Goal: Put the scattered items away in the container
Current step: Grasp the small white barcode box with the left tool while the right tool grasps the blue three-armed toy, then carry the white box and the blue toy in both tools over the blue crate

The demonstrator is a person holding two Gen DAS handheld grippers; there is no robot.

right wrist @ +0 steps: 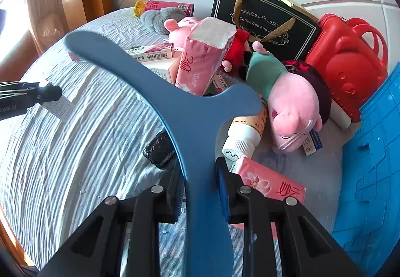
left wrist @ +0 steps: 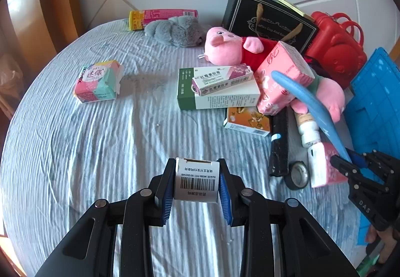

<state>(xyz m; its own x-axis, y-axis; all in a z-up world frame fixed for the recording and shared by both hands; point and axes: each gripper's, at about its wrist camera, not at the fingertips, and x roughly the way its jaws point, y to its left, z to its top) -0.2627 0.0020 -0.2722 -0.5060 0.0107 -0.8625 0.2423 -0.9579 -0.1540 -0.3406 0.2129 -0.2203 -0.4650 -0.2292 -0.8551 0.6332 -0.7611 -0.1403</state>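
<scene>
My left gripper [left wrist: 196, 180] is shut on a small white box with a barcode [left wrist: 196, 180], held over the light blue bedsheet. My right gripper [right wrist: 200, 182] is shut on a blue boomerang-shaped piece [right wrist: 175, 102]; it also shows in the left wrist view [left wrist: 307, 102], with the right gripper [left wrist: 350, 164] at the right. A blue crate [right wrist: 370, 164] stands at the right edge. Scattered items lie in a pile: pink pig plushes [left wrist: 225, 47] [right wrist: 292, 112], pink tissue packs [right wrist: 202, 62], medicine boxes [left wrist: 217, 92], a white bottle [right wrist: 245, 137].
A black gift bag [left wrist: 270, 19] and a red plastic case [left wrist: 337, 52] stand at the back. A grey plush [left wrist: 175, 30], a pink tube [left wrist: 162, 17], a Kotex pack [left wrist: 98, 82], a tape roll [left wrist: 298, 174] and a black bar [left wrist: 280, 142] lie on the sheet.
</scene>
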